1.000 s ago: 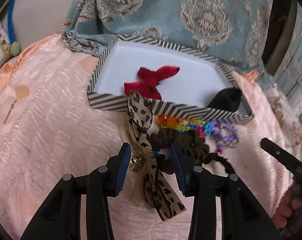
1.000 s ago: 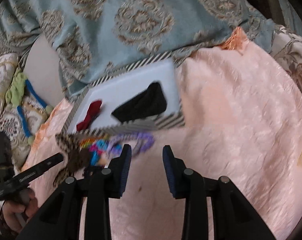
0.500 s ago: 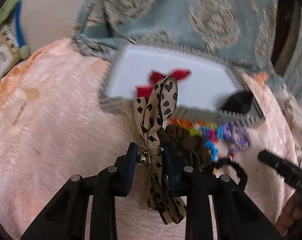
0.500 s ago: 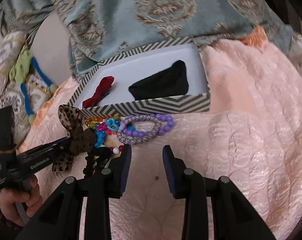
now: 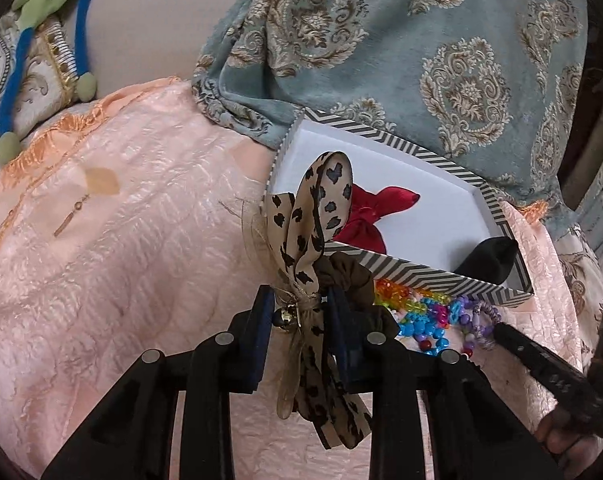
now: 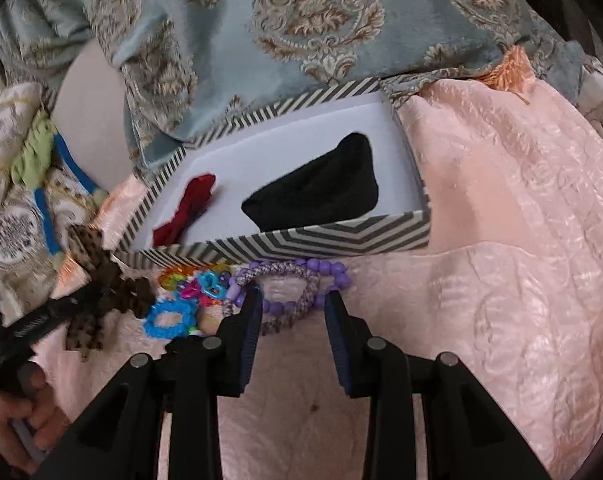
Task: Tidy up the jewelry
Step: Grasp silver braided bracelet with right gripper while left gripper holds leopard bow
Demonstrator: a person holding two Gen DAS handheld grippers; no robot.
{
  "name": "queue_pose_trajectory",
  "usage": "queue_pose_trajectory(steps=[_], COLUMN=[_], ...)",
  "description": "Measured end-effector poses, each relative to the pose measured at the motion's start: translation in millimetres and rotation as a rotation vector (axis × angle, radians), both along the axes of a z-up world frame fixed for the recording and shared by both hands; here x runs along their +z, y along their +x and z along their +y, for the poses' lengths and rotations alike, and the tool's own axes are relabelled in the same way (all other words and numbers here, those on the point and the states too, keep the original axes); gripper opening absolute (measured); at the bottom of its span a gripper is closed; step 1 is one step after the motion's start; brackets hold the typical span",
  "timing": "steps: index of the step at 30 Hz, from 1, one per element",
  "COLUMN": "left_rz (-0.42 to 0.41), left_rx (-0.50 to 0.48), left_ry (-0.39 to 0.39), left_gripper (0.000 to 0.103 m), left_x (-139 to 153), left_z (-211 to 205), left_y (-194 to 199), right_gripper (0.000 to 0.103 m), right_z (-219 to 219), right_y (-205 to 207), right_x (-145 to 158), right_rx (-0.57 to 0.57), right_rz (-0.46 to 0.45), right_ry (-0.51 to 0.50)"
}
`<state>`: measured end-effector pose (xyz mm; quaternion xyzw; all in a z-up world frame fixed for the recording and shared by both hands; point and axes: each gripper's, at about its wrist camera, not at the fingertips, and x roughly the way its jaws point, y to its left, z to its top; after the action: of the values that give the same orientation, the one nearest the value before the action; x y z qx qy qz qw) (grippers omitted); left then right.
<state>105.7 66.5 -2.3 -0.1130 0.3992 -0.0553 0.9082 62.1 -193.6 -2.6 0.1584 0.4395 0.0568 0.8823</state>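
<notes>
Leopard bow [image 5: 301, 232]: clamped at its knot between the left gripper [image 5: 299, 312] pads, loops standing up in front of the box's near wall, tails hanging down between the fingers; small bell at the knot.
Brown scrunchie [image 5: 349, 276]: bunched against the right pad of the same gripper, attached to or caught with the bow, cannot tell which.
Right gripper [image 6: 291, 308]: jaws narrowly apart, empty; tips just over the purple bead bracelet [image 6: 325, 270] and braided lilac band [image 6: 301, 300].
Bead pile [image 6: 189, 292]: blue, pink and orange plastic rings on the bedspread, just outside the box's near wall.
Striped box [image 6: 321, 238]: open, white inside; red bow [image 6: 187, 208] toward its left end, black cloth piece [image 6: 321, 192] toward its right end.
Bedspread [image 6: 501, 240]: peach, crinkled; box near its far edge, against a blue patterned cushion [image 5: 421, 40].
Writing: pale lettering on each gripper's arm as seen by the other camera, too blurred to read.
Hand [image 6: 17, 420]: gripping the left tool's handle.
</notes>
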Motion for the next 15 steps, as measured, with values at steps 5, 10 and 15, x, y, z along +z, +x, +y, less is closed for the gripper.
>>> queue_pose_trajectory(steps=[5,10,15], left_rz=[0.003,0.000,0.000], left_rx=[-0.019,-0.017,-0.019], left_ry=[-0.004,-0.005,-0.008], left_gripper=[0.010,0.010,0.010], left_x=[-0.8,-0.7,-0.4], left_z=[-2.9,-2.3,-1.8], left_y=[-0.6,-0.1,0.4], right_gripper=[0.015,0.008,0.008], right_z=[14.1,7.2,3.1], right_y=[0.9,-9.0,-21.5], right_x=[-4.2,2.0,13.6], right_rx=[0.053,0.035,0.034], right_rz=[0.016,-0.006,-0.041], right_ry=[-0.073,-0.076,-0.058])
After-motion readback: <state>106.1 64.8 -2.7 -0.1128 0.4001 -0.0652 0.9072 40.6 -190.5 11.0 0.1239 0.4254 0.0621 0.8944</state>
